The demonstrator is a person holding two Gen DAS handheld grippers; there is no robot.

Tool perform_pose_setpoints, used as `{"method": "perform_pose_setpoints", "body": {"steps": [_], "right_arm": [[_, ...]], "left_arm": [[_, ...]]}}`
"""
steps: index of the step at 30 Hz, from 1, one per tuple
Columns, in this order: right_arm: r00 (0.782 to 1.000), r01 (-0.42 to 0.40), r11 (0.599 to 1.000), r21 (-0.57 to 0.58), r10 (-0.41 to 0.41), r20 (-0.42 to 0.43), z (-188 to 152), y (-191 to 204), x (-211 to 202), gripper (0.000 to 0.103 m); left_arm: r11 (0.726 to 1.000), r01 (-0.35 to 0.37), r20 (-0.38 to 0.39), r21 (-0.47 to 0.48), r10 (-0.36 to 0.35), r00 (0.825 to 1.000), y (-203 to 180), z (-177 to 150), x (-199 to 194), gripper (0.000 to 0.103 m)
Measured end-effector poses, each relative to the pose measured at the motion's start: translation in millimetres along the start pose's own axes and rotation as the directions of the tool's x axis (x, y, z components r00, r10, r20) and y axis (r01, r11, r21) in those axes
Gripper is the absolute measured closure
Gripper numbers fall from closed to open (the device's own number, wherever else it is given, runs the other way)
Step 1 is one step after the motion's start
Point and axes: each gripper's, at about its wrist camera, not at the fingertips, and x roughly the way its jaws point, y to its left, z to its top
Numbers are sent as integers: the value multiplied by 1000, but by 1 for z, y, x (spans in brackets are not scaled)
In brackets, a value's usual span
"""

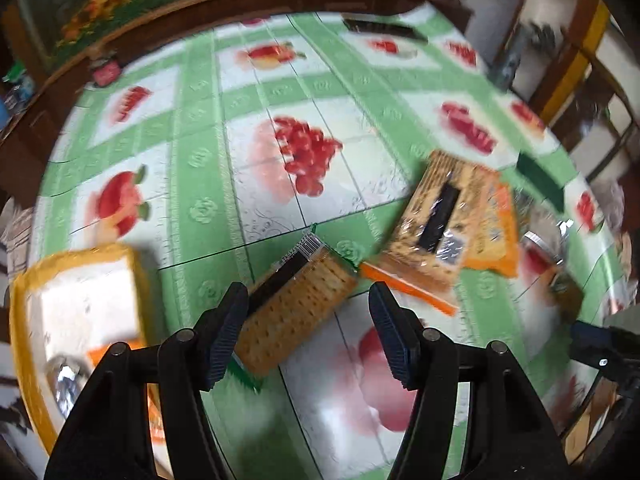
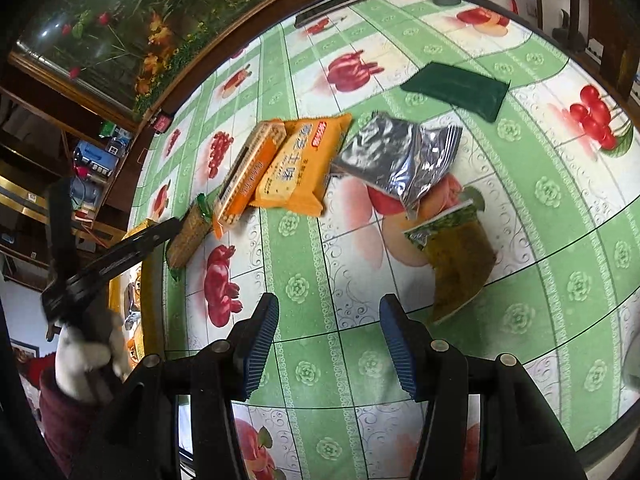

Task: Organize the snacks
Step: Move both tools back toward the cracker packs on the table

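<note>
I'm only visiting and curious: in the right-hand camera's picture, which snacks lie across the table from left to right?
Green-ended clear cracker sleeve → long orange-trimmed cracker pack → orange biscuit packet → crumpled silver foil bag → olive-green opened pouch.

Green fruit-print tablecloth (image 2: 540,216) w/ dark wood-framed flower painting (image 2: 120,20) behind.

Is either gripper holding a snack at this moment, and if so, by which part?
Nothing is held. The left gripper is open around the near end of the green-wrapped cracker pack, not closed on it. The right gripper is open over bare tablecloth.
</note>
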Motion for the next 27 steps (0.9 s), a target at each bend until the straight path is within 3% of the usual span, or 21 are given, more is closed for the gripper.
{"method": "perform_pose_setpoints", "body": {"steps": [6, 8, 10, 15, 18, 23, 27], "right_arm": [[1000, -9, 1000, -8, 9, -21, 6, 15, 15, 47], [999, -28, 1000, -12, 28, -29, 16, 27, 24, 47], [999, -43, 999, -17, 43, -27, 26, 38, 31, 47], [999, -33, 998, -61, 32, -15, 58, 76, 54, 48], [999, -32, 999, -42, 31, -13, 70, 91, 66, 48], [1000, 30, 998, 61, -30, 0, 94, 103, 89, 46], [990, 143, 989, 38, -143, 1, 108, 119, 107, 45]], "left_arm": [[999, 51, -49, 1, -51, 998, -7, -8, 3, 43], [997, 77, -54, -7, -77, 996, -10, -12, -2, 66], [993, 114, -61, -40, -117, 991, -10, -18, -7, 77], [987, 136, -51, -89, -140, 989, -7, -35, -14, 77], [980, 163, 18, -110, -163, 987, 5, -35, -28, 76], [990, 129, 47, -64, -127, 991, 20, -17, -32, 52], [996, 92, -12, 16, -92, 996, 14, -12, -13, 50]]}}
